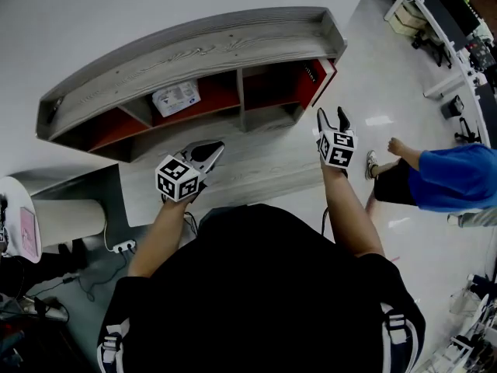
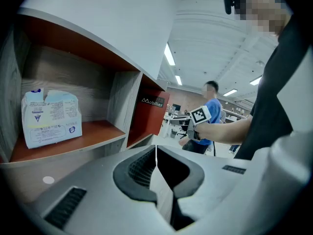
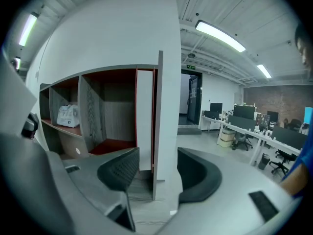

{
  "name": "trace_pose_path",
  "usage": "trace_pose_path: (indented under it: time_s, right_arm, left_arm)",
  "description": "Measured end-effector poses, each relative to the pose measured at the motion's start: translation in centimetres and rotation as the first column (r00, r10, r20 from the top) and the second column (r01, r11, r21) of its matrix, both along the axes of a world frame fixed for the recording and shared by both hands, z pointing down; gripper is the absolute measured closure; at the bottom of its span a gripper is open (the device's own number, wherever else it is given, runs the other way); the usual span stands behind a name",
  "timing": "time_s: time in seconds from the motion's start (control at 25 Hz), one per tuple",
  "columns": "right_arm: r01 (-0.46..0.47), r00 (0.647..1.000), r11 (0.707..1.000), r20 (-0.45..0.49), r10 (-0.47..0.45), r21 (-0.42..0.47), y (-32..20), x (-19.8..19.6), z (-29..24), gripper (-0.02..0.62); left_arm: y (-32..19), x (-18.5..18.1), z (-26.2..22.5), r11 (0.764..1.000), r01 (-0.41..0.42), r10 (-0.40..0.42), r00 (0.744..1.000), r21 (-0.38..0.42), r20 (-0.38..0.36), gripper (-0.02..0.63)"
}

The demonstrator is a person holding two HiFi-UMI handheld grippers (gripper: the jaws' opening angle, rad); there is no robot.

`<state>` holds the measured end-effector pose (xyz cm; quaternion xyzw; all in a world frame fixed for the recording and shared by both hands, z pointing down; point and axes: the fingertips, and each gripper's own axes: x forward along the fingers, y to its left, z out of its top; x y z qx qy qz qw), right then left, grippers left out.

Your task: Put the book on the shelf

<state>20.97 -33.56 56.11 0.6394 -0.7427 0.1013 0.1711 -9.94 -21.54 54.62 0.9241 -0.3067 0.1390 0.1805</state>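
1. Red-covered book (image 1: 317, 82), white page edge outward, appears already stood upright against the right end wall of the grey wooden shelf (image 1: 194, 49). In the head view it lies at 12 o'clock of the right gripper (image 1: 333, 119).
2. Right gripper: jaws apart, nothing between them, and the book stands beyond. Best drawn straight back toward 6 o'clock, so neither jaw clips the page edge.
3. Left gripper (image 1: 216, 149): jaws together, empty. It should stay clear of the white printed pack (image 1: 175, 98) at its 11 o'clock.
4. Judged risk: unsupported on one side, the book may tip toward 9 o'clock, so check it before leaving.
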Motion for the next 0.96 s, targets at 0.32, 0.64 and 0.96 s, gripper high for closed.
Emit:
trace_pose_path:
  time_s: [0.32, 0.64, 0.96]
  right_arm:
    - [0.063, 0.998, 0.998, 0.014, -0.063, 0.024, 1.9, -0.8, -1.0, 0.423]
    - [0.104, 0.994, 0.994, 0.014, -0.105, 0.040, 4.2, -0.7, -1.7, 0.469]
    - [0.125, 0.992, 0.991, 0.026, -0.126, 0.038, 6.5, -0.4, -1.5, 0.503]
  left_arm:
    - [1.4, 0.8, -0.6, 1.000, 0.008, -0.007, 1.000, 0.014, -0.001, 0.583]
    - [3.2, 1.7, -0.9, 1.000, 0.013, -0.013, 1.000, 0.027, -0.008, 0.583]
    - [5.1, 2.1, -0.8, 0.999, 0.016, -0.016, 1.000, 0.033, -0.004, 0.583]
